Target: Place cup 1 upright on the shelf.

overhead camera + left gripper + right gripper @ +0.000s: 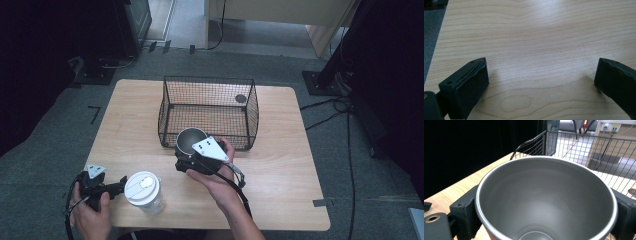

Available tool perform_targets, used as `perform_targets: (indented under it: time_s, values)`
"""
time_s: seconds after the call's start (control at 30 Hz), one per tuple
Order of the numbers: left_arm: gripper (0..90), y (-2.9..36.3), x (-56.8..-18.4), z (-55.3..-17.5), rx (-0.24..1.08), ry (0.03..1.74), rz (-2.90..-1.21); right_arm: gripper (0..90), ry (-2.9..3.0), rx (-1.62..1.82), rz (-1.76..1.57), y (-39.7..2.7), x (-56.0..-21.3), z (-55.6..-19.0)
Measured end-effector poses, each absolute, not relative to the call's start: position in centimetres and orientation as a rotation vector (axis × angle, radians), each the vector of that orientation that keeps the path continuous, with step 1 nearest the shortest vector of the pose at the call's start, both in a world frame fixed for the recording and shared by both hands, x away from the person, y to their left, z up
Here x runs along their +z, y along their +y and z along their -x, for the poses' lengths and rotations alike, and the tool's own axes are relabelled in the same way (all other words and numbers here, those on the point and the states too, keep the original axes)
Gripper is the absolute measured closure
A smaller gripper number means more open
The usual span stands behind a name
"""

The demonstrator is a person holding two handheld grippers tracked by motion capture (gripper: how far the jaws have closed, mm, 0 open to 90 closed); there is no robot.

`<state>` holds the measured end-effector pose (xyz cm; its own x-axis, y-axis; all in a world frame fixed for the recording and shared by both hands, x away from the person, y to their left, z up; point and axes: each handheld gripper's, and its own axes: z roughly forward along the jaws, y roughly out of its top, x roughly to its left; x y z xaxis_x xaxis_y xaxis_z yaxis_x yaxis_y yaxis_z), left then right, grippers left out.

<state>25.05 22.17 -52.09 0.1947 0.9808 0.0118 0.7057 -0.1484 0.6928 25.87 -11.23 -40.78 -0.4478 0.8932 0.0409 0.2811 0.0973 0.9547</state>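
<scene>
Right gripper clamped on a metal cup, one jaw pressed to each side of the wall, rim facing up and plainly empty inside in the right gripper view. Held off the table, right against the near wall of the wire basket, roughly at the height of its lower half, so not over the top edge yet. Looks like the pick-up part is done and the carry is about halfway: grabbed, lifted, brought up to the basket, but not inside. Left to do, by best guess: raise a bit more, clear the near rim, lower in, let go. Basket itself bare apart from a small dark round thing near the far right corner, too small to tell what. Left gripper over at the near left corner of the table, jaws spread wide with nothing between them, just bare wood under them in the left gripper view. Plastic cup with a white lid standing right beside it, untouched, probably next in line for the basket.
</scene>
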Motion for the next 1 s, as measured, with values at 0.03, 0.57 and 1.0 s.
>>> perform_targets:
  time_s: [0.03, 0.57, 1.0]
  values:
    - [0.0, 22.2, -52.1, -25.1, 0.645, 1.570, -1.921, 7.0, 1.799, 1.366, -1.146, -11.2, -40.6, -25.9]
    - [0.0, 22.2, -52.1, -25.1, 0.646, 1.569, -1.922, 7.0, 1.733, 1.380, -1.118, -11.7, -37.8, -27.0]
    - [0.0, 22.2, -52.1, -25.1, 0.646, 1.569, -1.922, 6.9, 1.620, 1.477, -1.063, -12.0, -37.2, -27.9]
